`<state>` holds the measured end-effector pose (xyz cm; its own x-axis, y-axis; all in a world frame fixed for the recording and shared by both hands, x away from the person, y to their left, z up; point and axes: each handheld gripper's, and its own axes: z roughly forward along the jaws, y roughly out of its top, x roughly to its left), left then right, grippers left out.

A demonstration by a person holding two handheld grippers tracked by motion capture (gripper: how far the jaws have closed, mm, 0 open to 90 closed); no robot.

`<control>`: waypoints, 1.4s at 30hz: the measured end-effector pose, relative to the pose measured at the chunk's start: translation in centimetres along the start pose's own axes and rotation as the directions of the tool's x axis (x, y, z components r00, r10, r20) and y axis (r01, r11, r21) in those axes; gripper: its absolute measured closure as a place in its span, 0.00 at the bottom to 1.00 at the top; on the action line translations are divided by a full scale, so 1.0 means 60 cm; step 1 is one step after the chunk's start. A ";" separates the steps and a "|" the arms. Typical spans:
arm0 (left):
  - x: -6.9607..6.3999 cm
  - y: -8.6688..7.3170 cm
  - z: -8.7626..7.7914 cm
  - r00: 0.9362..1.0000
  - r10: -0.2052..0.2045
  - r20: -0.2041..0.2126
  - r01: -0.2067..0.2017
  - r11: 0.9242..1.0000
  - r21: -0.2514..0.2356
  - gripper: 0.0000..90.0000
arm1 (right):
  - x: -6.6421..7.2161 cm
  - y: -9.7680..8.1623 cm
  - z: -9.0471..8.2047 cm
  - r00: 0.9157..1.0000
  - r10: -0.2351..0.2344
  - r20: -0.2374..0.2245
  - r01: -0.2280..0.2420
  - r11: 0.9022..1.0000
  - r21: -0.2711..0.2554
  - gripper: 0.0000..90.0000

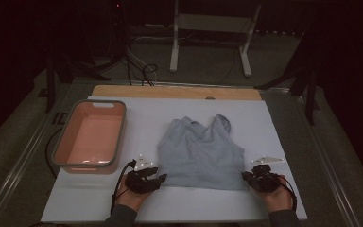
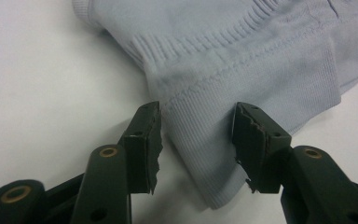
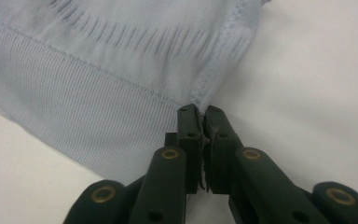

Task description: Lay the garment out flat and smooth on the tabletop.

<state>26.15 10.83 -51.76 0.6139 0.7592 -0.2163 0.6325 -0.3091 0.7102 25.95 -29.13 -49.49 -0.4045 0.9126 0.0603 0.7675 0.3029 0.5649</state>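
Pale blue knitted fabric is lying flat in front of me: it is a sleeveless top, spread on the white sheet that is covering the table, with its straps pointing away from me and its ribbed hem toward me. I am holding one claw in each hand, and both are resting at the near corners of this hem.

My left gripper is standing half open. In the left gripper view the corner of the hem is lying between the two black jaws, but the jaws are not pressing on it; there is a gap on each side of the cloth.

My right gripper is closed tight. In the right gripper view its jaws are meeting on the side seam at the other corner of the hem, and the fabric is bunching into small folds just above the tips, so it is pinching the top there.

To my left, well apart from the top, a pink tub with a grey rim is sitting on the sheet.
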 end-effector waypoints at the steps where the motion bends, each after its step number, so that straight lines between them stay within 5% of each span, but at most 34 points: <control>1: -0.003 -0.001 0.000 1.000 0.001 0.002 -0.001 1.000 0.005 0.60 | -0.002 -0.002 -0.002 1.000 0.008 0.006 -0.008 1.000 0.001 0.96; 5: -0.005 -0.001 0.000 1.000 0.007 0.016 -0.007 1.000 0.007 0.63 | -0.006 -0.006 -0.006 1.000 0.018 0.012 -0.018 1.000 0.002 0.96; 13: -0.015 -0.001 -0.001 0.998 0.038 0.050 -0.040 0.999 0.031 0.97 | -0.007 -0.011 -0.009 1.000 0.018 0.001 -0.018 1.000 0.006 0.96; 19: -0.027 0.002 -0.023 0.995 0.080 0.059 -0.081 0.997 0.018 0.98 | -0.002 -0.020 -0.020 1.000 0.021 -0.016 -0.021 1.000 -0.001 0.96; 33: -0.010 -0.010 -0.062 0.998 0.051 0.041 -0.051 0.999 -0.013 0.98 | 0.031 -0.029 -0.026 0.997 -0.025 -0.076 0.024 1.000 -0.008 0.96; 42: -0.027 -0.021 -0.060 0.993 0.053 0.105 -0.054 0.999 0.002 0.98 | 0.019 -0.043 -0.047 0.998 0.004 -0.055 -0.005 1.000 -0.021 0.96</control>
<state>22.66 12.04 -49.86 0.6929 0.6773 -0.2473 0.5996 -0.3509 0.7193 22.08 -29.68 -48.55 -0.4278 0.8975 0.1077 0.7589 0.2919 0.5821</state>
